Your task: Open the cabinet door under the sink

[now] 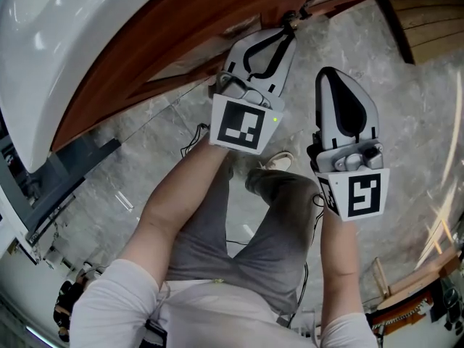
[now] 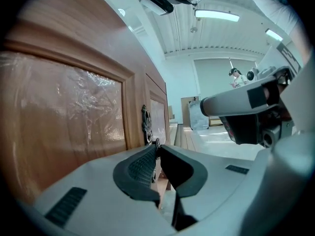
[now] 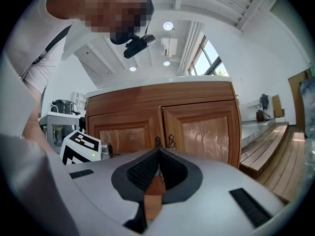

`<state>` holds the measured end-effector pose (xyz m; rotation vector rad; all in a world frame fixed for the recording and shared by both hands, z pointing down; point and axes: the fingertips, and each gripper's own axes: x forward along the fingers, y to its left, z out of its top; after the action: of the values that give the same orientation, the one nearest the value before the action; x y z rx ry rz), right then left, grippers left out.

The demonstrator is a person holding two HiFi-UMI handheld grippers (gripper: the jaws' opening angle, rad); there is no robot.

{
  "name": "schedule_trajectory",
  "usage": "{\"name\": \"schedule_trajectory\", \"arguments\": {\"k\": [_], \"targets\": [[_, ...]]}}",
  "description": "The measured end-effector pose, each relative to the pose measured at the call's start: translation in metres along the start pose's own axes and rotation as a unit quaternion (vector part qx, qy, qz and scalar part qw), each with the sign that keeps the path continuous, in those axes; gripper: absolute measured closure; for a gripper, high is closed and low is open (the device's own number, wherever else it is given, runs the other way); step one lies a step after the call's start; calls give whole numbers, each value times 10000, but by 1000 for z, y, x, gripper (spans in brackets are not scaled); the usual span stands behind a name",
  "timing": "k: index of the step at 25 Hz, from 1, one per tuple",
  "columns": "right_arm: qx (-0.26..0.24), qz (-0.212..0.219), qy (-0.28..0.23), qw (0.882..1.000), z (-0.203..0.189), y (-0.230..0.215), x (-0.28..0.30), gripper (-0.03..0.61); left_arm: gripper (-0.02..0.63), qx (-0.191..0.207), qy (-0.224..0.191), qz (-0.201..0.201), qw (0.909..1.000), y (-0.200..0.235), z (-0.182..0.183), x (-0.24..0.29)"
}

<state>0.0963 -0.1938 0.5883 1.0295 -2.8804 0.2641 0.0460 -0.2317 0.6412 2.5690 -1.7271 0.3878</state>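
The brown wooden cabinet doors [image 3: 204,129] stand under a white countertop [image 3: 162,82], both looking shut in the right gripper view. Dark ornate metal handles [image 3: 172,141] sit at the seam where they meet. My left gripper [image 1: 290,27] reaches to that seam, and its jaws [image 2: 157,145] are shut on the small pull of a door handle [image 2: 145,124]. The door panel [image 2: 64,117] fills the left of the left gripper view. My right gripper [image 1: 328,71] hovers a little back from the doors, jaws [image 3: 158,152] shut on nothing.
The person's legs and a shoe [image 1: 279,162] stand on the grey marble floor. Wooden steps [image 3: 268,146] lie right of the cabinet. A grey metal frame [image 1: 65,172] is at the left. The white sink top [image 1: 43,35] overhangs the doors.
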Motion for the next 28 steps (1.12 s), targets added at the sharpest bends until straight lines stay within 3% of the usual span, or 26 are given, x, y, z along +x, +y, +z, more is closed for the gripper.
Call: {"name": "schedule_trajectory", "arguments": {"k": [18, 28], "targets": [[-34, -179, 246, 9995, -3, 0, -5, 546, 574, -42, 256, -473, 9985, -32, -8, -19], [-82, -451, 197, 9988, -5, -4, -18, 546, 575, -20, 190, -610, 9980, -41, -11, -33]]}}
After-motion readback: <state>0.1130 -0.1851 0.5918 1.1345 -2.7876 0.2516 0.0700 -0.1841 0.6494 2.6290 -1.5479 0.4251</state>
